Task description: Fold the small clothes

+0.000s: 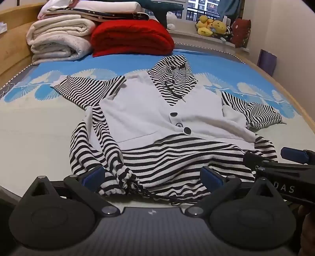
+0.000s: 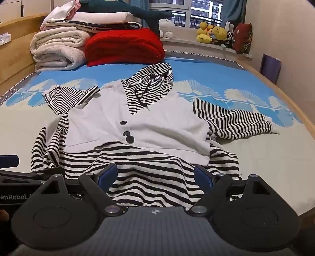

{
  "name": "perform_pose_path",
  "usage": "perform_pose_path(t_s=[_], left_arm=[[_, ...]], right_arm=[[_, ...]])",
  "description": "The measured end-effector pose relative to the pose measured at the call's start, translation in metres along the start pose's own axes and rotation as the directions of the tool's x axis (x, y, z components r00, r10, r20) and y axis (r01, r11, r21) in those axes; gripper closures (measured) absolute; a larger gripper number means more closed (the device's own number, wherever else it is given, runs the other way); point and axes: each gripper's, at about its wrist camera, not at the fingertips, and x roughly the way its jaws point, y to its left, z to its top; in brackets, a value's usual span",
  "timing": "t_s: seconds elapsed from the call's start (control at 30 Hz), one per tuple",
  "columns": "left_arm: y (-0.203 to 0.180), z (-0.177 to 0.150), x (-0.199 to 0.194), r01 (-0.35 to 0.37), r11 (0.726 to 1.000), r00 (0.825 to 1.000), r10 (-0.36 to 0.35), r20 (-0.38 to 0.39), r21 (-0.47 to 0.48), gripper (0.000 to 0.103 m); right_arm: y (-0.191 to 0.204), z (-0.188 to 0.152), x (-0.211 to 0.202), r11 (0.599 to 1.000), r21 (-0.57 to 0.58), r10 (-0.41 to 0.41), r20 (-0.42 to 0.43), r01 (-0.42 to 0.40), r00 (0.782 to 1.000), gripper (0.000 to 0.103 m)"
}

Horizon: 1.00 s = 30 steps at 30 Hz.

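Lying spread face-up on the bed (image 1: 29, 128), the striped hooded garment (image 1: 157, 110) is showing no fold yet. Left gripper (image 1: 153, 175) and right gripper (image 2: 155, 177) are hovering released over its bunched hem, grasping nothing.

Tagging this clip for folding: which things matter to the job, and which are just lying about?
Job: striped top; left gripper; right gripper, jaws open.

Lying about: white blankets; red quilt; yellow toys; plush shark.

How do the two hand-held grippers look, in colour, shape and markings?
Both the left gripper and the right gripper are black, with round discs, angled links, blue finger pads and a grey ribbed body. White lettering marks their sides.
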Motion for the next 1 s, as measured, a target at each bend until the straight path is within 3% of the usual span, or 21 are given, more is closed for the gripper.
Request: perform_pose_path(t_s=[1.0], left_arm=[[-0.0015, 0.0005, 0.0001, 0.000, 1.000, 1.000, 0.000, 0.000, -0.001, 0.000]], right_arm=[[-0.0001, 0.0000, 0.0003, 1.000, 0.000, 0.002, -0.002, -0.002, 1.000, 0.018]])
